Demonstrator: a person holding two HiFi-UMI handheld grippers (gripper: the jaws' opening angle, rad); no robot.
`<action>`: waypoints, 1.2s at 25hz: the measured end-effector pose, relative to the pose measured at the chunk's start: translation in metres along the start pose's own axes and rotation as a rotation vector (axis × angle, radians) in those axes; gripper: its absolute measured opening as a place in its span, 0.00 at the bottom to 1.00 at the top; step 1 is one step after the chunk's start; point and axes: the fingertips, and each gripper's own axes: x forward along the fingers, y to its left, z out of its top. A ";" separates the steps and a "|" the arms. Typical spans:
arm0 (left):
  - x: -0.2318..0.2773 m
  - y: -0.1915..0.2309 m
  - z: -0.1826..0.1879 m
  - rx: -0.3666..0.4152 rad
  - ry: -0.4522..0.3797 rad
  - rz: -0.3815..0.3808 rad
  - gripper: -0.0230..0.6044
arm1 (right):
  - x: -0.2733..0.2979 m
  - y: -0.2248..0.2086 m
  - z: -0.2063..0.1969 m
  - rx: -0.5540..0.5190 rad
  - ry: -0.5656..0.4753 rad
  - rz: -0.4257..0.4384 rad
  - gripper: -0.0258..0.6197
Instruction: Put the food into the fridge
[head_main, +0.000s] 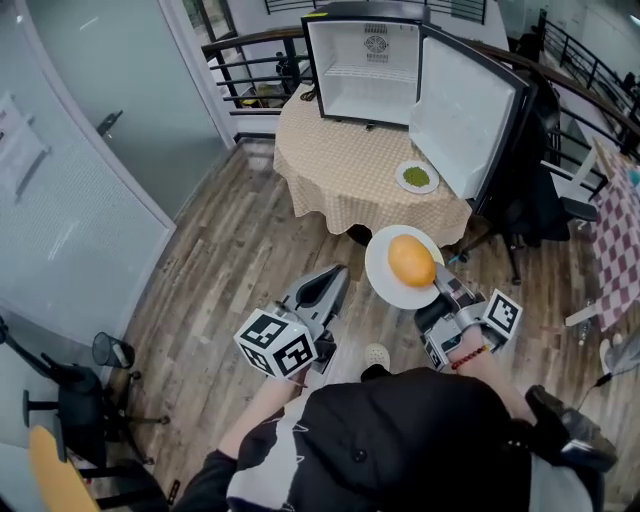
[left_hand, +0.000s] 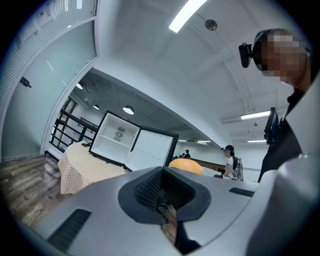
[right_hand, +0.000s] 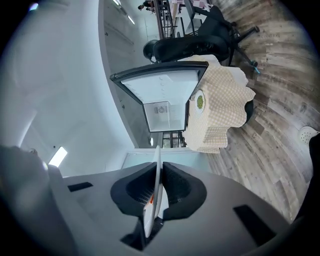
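Observation:
An orange-yellow rounded food lies on a white plate. My right gripper is shut on the plate's near rim and holds it in the air before the table. In the right gripper view the plate shows edge-on, pinched between the pads of the right gripper. The small fridge stands on the table with its door swung wide and its white inside bare. A second plate with green food rests by the door. My left gripper hangs lower left, shut and empty.
A dark office chair stands right of the table. Another chair is at lower left. A glass wall runs along the left and a railing behind the table. A checked-cloth table is at far right.

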 end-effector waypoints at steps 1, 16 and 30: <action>0.008 0.006 0.005 0.007 -0.001 -0.001 0.06 | 0.011 0.002 0.006 -0.004 0.005 0.001 0.09; 0.117 0.080 0.045 -0.032 -0.050 -0.036 0.06 | 0.129 0.013 0.092 -0.024 0.040 0.020 0.09; 0.158 0.141 0.057 -0.044 -0.056 0.030 0.06 | 0.208 0.000 0.121 0.011 0.093 0.025 0.09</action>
